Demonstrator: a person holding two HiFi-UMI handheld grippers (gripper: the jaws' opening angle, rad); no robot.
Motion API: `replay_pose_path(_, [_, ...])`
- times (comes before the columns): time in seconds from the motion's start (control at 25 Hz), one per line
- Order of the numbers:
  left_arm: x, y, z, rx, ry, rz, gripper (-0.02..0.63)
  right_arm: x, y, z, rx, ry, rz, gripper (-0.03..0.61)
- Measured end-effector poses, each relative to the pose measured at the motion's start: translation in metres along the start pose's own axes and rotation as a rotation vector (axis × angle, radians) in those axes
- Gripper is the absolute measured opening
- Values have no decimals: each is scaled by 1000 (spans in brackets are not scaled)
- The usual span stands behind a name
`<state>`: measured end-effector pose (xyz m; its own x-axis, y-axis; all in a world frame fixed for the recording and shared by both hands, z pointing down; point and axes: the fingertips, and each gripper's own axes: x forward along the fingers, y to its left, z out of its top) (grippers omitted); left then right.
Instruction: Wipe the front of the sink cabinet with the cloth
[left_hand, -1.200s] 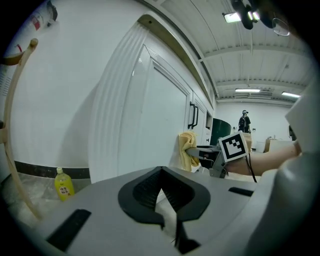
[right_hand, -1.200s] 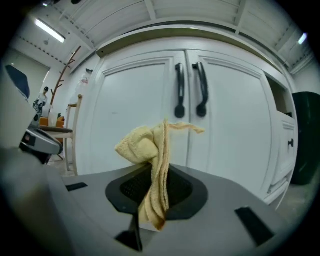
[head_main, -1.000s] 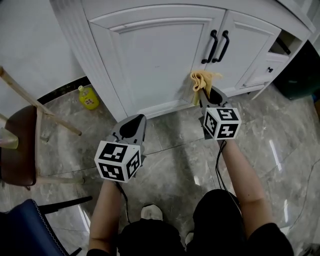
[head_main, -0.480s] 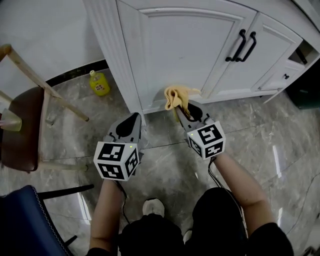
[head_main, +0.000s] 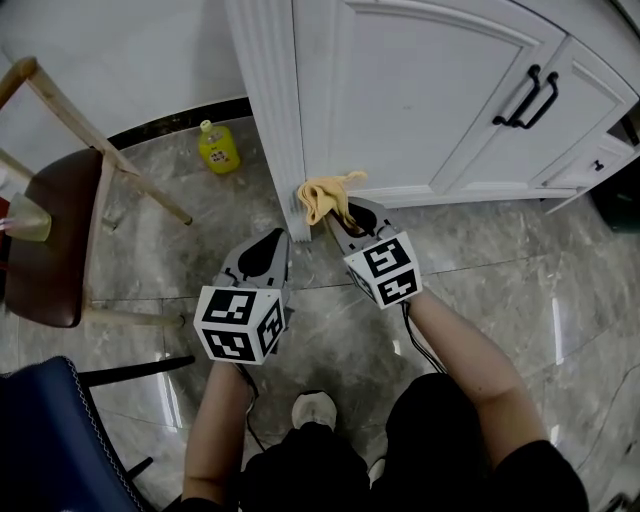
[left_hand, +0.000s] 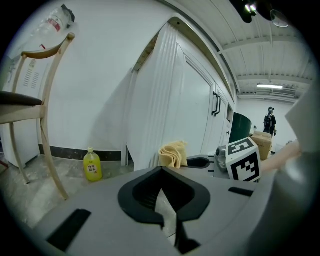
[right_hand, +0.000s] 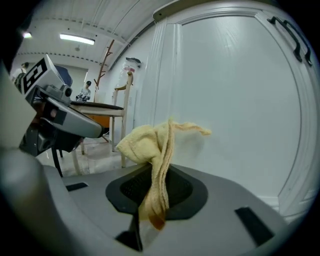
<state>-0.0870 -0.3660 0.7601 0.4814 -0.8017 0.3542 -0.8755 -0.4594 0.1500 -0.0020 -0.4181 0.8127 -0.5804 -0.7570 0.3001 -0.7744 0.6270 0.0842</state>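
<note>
Yellow cloth (head_main: 322, 196) in right gripper (head_main: 341, 216) at cabinet (head_main: 400, 100) corner, bottle (head_main: 219, 150), chair (head_main: 45, 250) nearby

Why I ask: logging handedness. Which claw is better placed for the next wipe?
Right. The right claw is shut on the cloth at a bottom corner of the cabinet; the left claw is shut, empty, back from it.

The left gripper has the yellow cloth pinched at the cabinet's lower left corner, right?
No, the right gripper holds it, not the left gripper. The right gripper view shows its jaws shut on the yellow cloth, at the cabinet's lower left corner.
</note>
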Motion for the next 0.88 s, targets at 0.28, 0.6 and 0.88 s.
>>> replay_pose_path(0.28, [13, -8, 10, 10, -25, -14, 14, -21, -43, -16, 53, 19, -102, 84])
replay_pose_path(0.6, [40, -38, 9, 6, -20, -79, 14, -67, -108, -46, 42, 63, -275, 84])
replay_pose_path(0.88, [57, -67, 0, 29, 29, -122, 14, -113, -174, -72, 136, 75, -450, 84])
